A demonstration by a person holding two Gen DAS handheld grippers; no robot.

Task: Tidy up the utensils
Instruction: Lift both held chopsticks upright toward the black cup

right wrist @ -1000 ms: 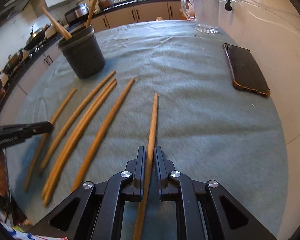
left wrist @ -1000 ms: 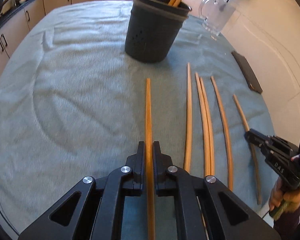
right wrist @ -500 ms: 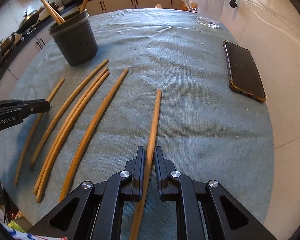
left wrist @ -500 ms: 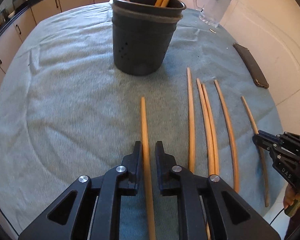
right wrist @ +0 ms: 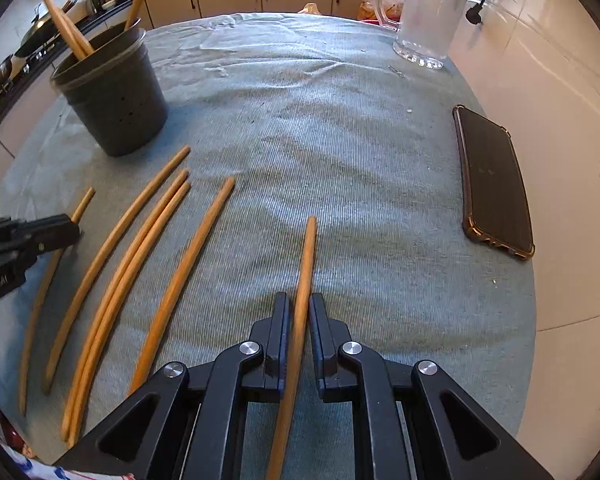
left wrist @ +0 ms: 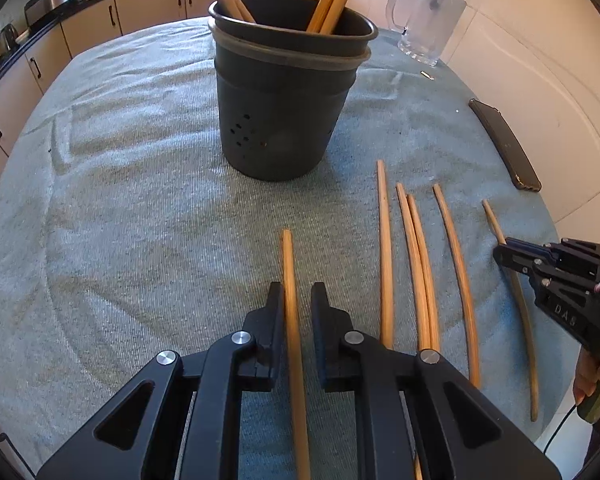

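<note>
My left gripper sits slightly parted around 1 chopstick — my right gripper clamps another chopstick; holder ahead.

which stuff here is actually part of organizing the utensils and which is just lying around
Part of the job:
- long wooden chopsticks lying on the cloth
- dark round plastic utensil holder, some sticks already in it
- left claw and right claw, each astride a stick

Just lying about:
- clear glass mug
- black phone in a brown case
- grey-green table cloth
</note>
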